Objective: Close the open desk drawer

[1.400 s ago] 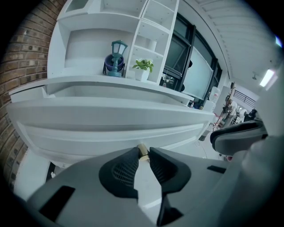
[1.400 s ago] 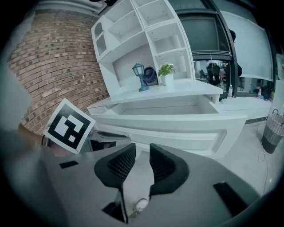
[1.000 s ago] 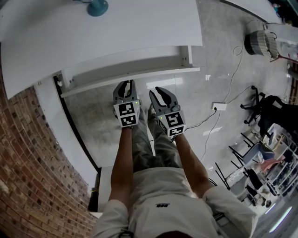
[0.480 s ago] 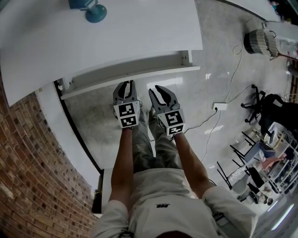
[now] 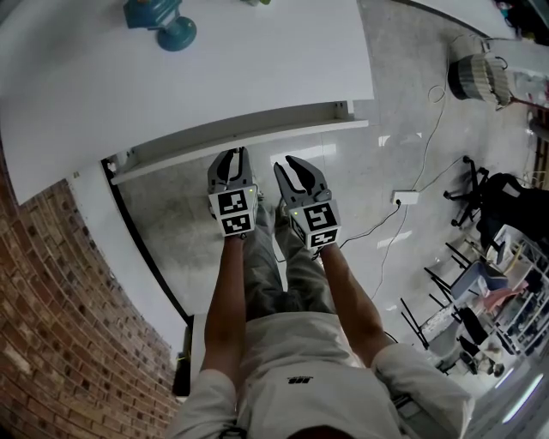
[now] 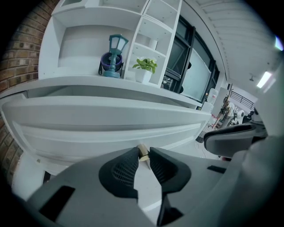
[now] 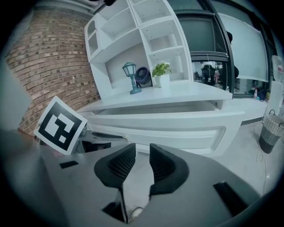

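The white desk drawer (image 5: 283,134) stands slightly out from under the white desk top (image 5: 214,69), with only a thin strip of its inside showing. In the left gripper view its front panel (image 6: 88,128) fills the middle. My left gripper (image 5: 232,157) reaches the drawer front and is shut on a small beige drawer knob (image 6: 143,152). Just to its right, my right gripper (image 5: 296,171) hangs short of the drawer front (image 7: 177,128). Its jaws (image 7: 142,155) are shut to a narrow slit with nothing between them.
A teal lantern (image 5: 167,21) stands on the desk top, beside a potted plant (image 7: 160,73) under white shelves (image 6: 88,26). A brick wall (image 5: 60,283) runs along the left. On the floor to the right are a power strip (image 5: 405,196), a basket (image 5: 480,77) and chairs (image 5: 493,206).
The drawer has slid further in under the desk top, and the strip of its inside has narrowed. Both grippers and the person have moved toward the desk with it.
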`<state>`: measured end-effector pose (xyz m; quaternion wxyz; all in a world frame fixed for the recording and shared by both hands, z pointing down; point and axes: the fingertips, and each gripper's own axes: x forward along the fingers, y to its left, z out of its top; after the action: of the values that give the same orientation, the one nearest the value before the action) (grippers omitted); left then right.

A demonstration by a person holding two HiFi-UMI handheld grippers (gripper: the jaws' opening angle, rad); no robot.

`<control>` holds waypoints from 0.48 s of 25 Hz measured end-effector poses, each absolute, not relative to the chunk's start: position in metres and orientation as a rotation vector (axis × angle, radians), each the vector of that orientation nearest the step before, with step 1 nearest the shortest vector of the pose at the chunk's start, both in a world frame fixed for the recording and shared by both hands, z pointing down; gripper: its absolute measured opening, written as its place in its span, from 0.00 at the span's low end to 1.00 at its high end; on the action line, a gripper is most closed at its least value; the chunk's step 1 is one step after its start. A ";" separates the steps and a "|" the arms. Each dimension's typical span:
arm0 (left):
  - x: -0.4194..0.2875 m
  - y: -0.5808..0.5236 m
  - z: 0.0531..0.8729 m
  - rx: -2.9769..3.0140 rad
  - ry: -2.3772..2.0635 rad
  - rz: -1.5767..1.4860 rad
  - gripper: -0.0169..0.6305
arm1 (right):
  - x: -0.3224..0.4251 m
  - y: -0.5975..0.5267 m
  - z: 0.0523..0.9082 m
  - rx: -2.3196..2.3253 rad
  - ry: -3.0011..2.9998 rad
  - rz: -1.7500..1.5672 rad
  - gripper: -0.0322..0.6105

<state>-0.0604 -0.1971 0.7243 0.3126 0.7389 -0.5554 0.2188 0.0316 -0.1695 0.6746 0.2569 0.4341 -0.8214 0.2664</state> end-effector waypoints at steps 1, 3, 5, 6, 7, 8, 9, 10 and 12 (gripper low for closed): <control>-0.061 -0.199 0.724 1.951 -1.464 0.576 0.17 | 0.031 -0.172 0.675 1.181 -2.229 0.721 0.21; -0.061 -0.203 0.724 1.955 -1.463 0.574 0.17 | 0.031 -0.176 0.675 1.189 -2.229 0.715 0.21; -0.062 -0.207 0.724 1.958 -1.463 0.571 0.17 | 0.030 -0.180 0.675 1.195 -2.229 0.713 0.21; -0.063 -0.209 0.724 1.959 -1.463 0.571 0.17 | 0.030 -0.182 0.675 1.196 -2.229 0.713 0.21; -0.063 -0.211 0.723 1.959 -1.462 0.571 0.17 | 0.029 -0.184 0.674 1.197 -2.230 0.713 0.21; -0.063 -0.212 0.723 1.960 -1.462 0.570 0.17 | 0.028 -0.186 0.674 1.196 -2.230 0.711 0.21; -0.063 -0.214 0.723 1.960 -1.461 0.569 0.17 | 0.028 -0.187 0.673 1.195 -2.231 0.709 0.21; -0.063 -0.215 0.723 1.961 -1.460 0.568 0.17 | 0.027 -0.189 0.673 1.196 -2.231 0.707 0.21; -0.064 -0.219 0.724 1.962 -1.460 0.566 0.17 | 0.026 -0.194 0.673 1.200 -2.232 0.702 0.21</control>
<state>-0.0638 -0.2186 0.7235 0.3105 0.7429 -0.5530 0.2144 0.0264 -0.1941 0.6727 0.2532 0.4414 -0.8212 0.2582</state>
